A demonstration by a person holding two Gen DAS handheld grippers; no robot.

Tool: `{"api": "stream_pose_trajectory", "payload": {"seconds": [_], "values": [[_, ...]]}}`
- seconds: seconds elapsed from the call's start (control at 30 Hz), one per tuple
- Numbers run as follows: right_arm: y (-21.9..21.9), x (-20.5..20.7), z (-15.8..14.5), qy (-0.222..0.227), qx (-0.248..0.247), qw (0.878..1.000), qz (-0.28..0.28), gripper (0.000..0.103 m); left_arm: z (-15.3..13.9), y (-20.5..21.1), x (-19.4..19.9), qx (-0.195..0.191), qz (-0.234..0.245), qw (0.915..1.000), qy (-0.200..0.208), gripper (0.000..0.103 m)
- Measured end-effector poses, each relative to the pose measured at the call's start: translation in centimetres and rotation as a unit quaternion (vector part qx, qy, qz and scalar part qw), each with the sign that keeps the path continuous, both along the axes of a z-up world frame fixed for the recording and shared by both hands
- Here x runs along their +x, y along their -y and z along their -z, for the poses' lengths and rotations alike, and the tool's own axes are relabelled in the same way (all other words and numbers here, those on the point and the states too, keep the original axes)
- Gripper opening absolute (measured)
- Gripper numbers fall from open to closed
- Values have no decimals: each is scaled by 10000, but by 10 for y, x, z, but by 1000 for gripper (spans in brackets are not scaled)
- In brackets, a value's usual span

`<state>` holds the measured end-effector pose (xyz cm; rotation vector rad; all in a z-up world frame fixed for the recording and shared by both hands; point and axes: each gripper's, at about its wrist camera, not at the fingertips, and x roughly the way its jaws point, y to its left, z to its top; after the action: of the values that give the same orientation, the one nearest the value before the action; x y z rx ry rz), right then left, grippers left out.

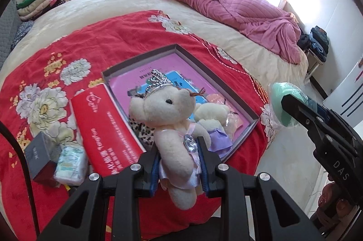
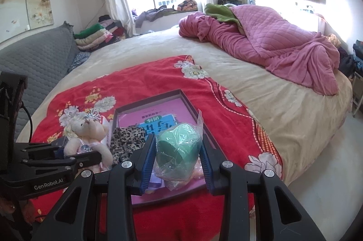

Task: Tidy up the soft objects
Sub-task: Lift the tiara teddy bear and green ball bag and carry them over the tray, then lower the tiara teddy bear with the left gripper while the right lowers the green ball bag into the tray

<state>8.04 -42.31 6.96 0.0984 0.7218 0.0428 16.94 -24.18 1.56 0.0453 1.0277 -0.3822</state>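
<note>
Left gripper (image 1: pixel 179 164) clamps teddy bear (image 1: pixel 168 118) (crowned); right gripper (image 2: pixel 178 159) clamps green ball (image 2: pixel 179 145).

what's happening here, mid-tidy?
A person holds a gripper in each hand over a bed. The left gripper is clamped on a crowned teddy bear; the right gripper grips a green soft item in clear plastic. Both hang above a shallow grey box on the red blanket, which already holds a smaller bear and leopard-print fabric.
</note>
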Motion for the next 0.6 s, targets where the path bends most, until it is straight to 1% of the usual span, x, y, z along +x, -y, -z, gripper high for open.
{"api": "stream_pose_trajectory", "payload": {"seconds": [0.2,0.37,0.6], "values": [[11,4,9,-40,75,9998,160,38,16,14,6,120,117,9997,-157,29],[22,7,17,-112,114,9995,271,38,28,20,12,219,123,9993,-286,29],[27,15,34,-295,7,9990,346,38,46,25,18,389,113,9979,-512,30]]}}
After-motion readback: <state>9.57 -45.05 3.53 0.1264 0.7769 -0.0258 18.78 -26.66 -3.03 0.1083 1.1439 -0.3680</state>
